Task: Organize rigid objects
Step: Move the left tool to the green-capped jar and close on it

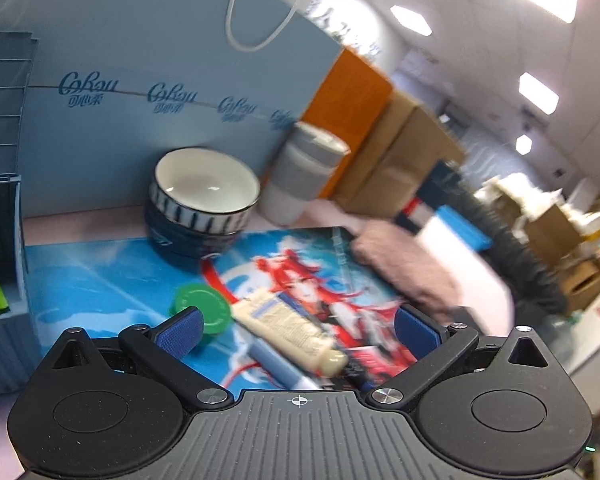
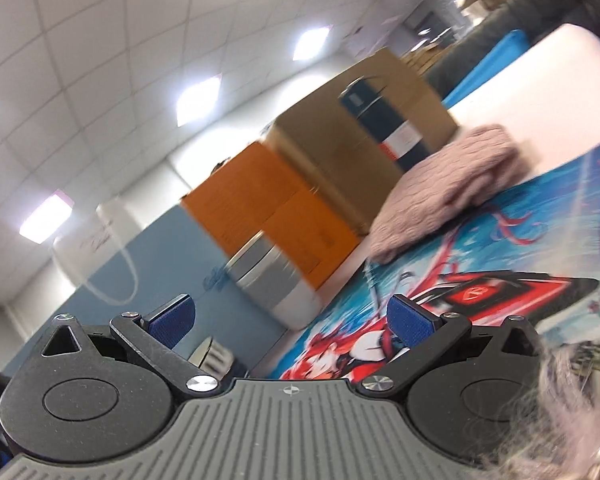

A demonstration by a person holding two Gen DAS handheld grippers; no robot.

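On the printed mat: most of the loose things lie on a blue mat (image 1: 112,280) with a red-haired cartoon figure, which covers the near part of a pale table (image 1: 80,224).
Left gripper (image 1: 296,330): released, blue pads spread wide and nothing between them; it is tipped down over the mat, which I read as lining up for a pick.
Cream tube (image 1: 288,330): lies flat between the spread fingers, running from 10 o'clock to 4 o'clock with its cap at the 4 o'clock end; it looks like the likeliest target.
Blue pen-like stick (image 1: 276,362): just beside the tube on its near side and roughly parallel; too blurred to name with certainty.
Green lid (image 1: 204,308): flat on the mat at 9 o'clock of the tube, partly behind the left pad.
Bowl (image 1: 206,196): upright at 11 o'clock of the tube, white inside and striped outside, apparently sitting on a second dark bowl, so stacking may be done.
White cup (image 1: 300,172): upright with a grey band, at 12 o'clock, near the bowl.
Blue crate (image 1: 4,308): at 9 o'clock on the edge of the left view, with something green inside; probably the bin for sorted things.
Pink cloth (image 2: 448,192): bunched on the far side of the mat, apart from the rigid items.
Right gripper (image 2: 292,320): also released and empty, tilted and raised above the mat, seemingly waiting.
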